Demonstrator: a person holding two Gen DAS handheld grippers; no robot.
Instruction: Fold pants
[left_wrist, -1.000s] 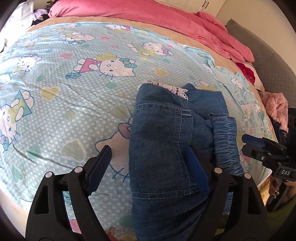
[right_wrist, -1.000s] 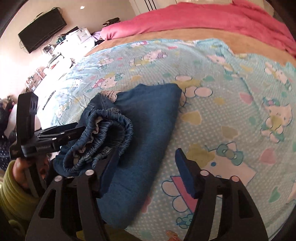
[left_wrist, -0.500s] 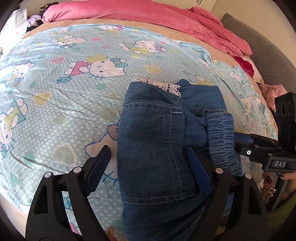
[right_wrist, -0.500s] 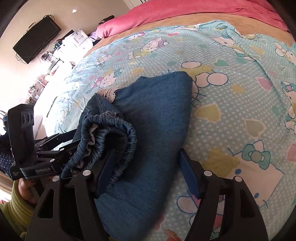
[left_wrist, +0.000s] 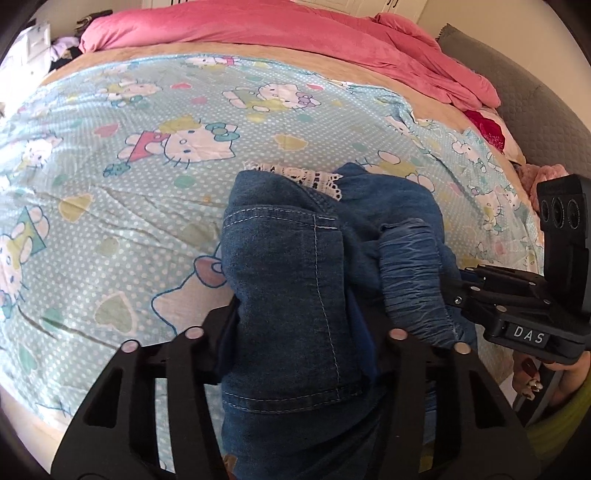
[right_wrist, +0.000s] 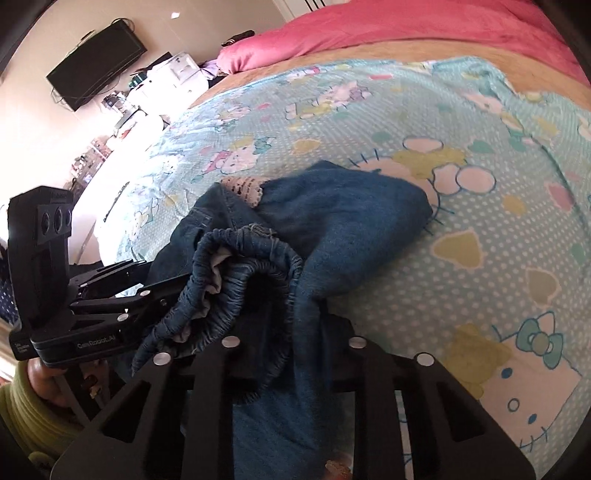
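Folded blue denim pants (left_wrist: 295, 280) with a white lace trim (left_wrist: 306, 177) lie on the Hello Kitty bedsheet (left_wrist: 129, 184). My left gripper (left_wrist: 295, 325) is shut on the near end of the pants, around the pocket side. My right gripper (right_wrist: 291, 328) is shut on the elastic waistband (right_wrist: 251, 280) side of the pants (right_wrist: 343, 229). Each gripper shows in the other's view: the right one (left_wrist: 517, 310) at the right edge, the left one (right_wrist: 92, 310) at the left edge. The fingertips are buried in the denim.
A pink duvet (left_wrist: 295, 29) lies across the far side of the bed. A grey headboard (left_wrist: 535, 103) and pink clothing (left_wrist: 539, 173) are at the right. A wall TV (right_wrist: 96, 62) and a cluttered dresser (right_wrist: 155, 85) stand beyond the bed's left.
Both grippers have closed from open onto the near end of the pants. The denim has bunched up and lifted slightly between them.
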